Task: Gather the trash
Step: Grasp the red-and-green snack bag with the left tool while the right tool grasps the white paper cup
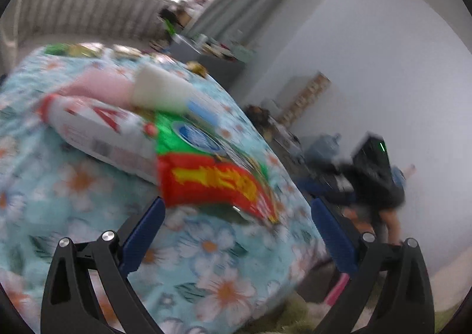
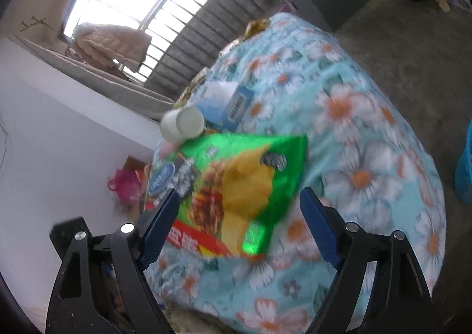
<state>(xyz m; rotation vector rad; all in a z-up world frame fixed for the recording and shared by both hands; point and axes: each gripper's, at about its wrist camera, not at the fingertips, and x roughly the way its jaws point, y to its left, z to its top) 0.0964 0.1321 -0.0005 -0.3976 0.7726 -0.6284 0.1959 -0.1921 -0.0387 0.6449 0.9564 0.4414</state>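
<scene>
Both the left gripper (image 1: 236,233) and the right gripper (image 2: 239,225) are spread, empty. At twelve o'clock, the green snack bag (image 2: 236,183), white cups (image 2: 183,124) and other litter remain uncollected on the floral-covered bench (image 2: 368,133).

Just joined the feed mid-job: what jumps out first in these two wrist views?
The bright green and red snack bag lying on the flowered blue bedspread, straight ahead of both open grippers. Just past it lie white paper cups and a red-and-white bottle. Both views are motion-blurred.
</scene>
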